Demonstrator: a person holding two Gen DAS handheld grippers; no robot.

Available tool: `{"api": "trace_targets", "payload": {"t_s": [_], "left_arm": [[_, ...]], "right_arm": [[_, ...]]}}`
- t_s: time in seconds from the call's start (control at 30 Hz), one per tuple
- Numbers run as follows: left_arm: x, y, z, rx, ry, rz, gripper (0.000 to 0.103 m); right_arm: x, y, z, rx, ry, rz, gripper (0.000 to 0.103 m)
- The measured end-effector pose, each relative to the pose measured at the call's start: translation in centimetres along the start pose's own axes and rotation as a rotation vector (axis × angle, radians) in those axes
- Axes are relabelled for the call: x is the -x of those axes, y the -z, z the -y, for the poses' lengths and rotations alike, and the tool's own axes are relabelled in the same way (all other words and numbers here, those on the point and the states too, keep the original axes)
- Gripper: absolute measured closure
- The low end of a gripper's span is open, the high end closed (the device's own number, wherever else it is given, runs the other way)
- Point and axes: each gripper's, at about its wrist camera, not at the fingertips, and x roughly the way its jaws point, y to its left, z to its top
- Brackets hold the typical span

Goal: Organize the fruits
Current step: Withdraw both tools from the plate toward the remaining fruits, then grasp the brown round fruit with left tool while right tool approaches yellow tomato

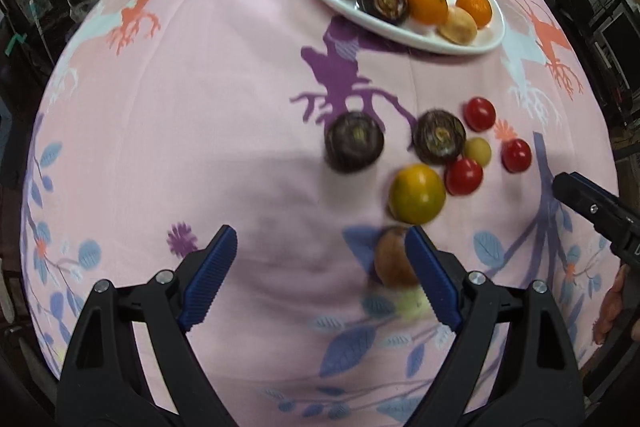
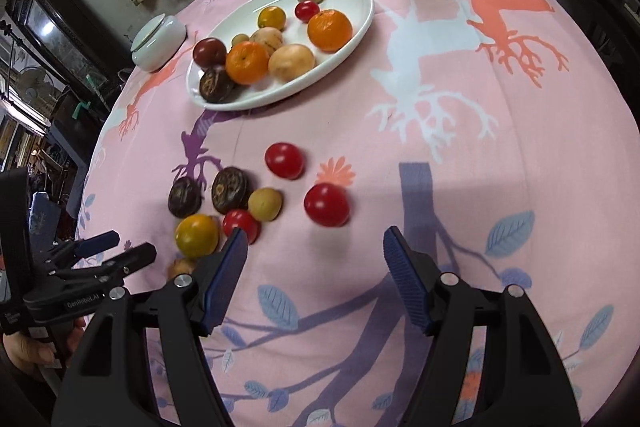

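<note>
Now both your grippers are released, holding nothing. Your left gripper hangs over bare cloth, a brownish fruit just beside its right finger. Your right gripper stands spread near a red tomato. More loose fruit lies beyond, and the white plate of fruit sits far back.

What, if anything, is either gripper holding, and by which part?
Nothing is held. The left gripper and right gripper both have open, empty jaws above the pink patterned tablecloth.
</note>
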Motion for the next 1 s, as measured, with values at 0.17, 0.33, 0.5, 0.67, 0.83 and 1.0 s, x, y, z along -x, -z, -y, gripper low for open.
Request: {"api": "trace_targets", "payload": {"t_s": [0.17,0.33,0.5,0.67,0.83,1.0], "left_arm": [[0.2,1.3,0.9,-0.002,0.018,-0.004,0.015],[0.1,2.1,2.1,-0.009,0.057,0.014,0.015],[-0.7,2.3,3.4,-0.02,0.062,0.024,0.017],[-1.6,2.1,4.6,-0.062,0.048,0.023,0.018],[-2.9,2.0,5.2,-0.103,0.033,0.007,0.046],[-3.5,2.3,5.1,-0.119,0.055,-0.006,0.064]], "right_arm": [[0.7,1.3,-0.6,0.024,0.004,0.009,0.032],[1.3,2.7,-0.1,0.019,0.007,-0.018,0.032],[2.0,3.9,1.0,0.0,0.021,-0.027,0.032],[2.8,4.7,2.1,-0.022,0.032,-0.025,0.032],[3.2,5.2,2.8,-0.041,0.044,-0.022,0.032],[3.0,5.1,2.5,-0.033,0.043,-0.025,0.032]]}}
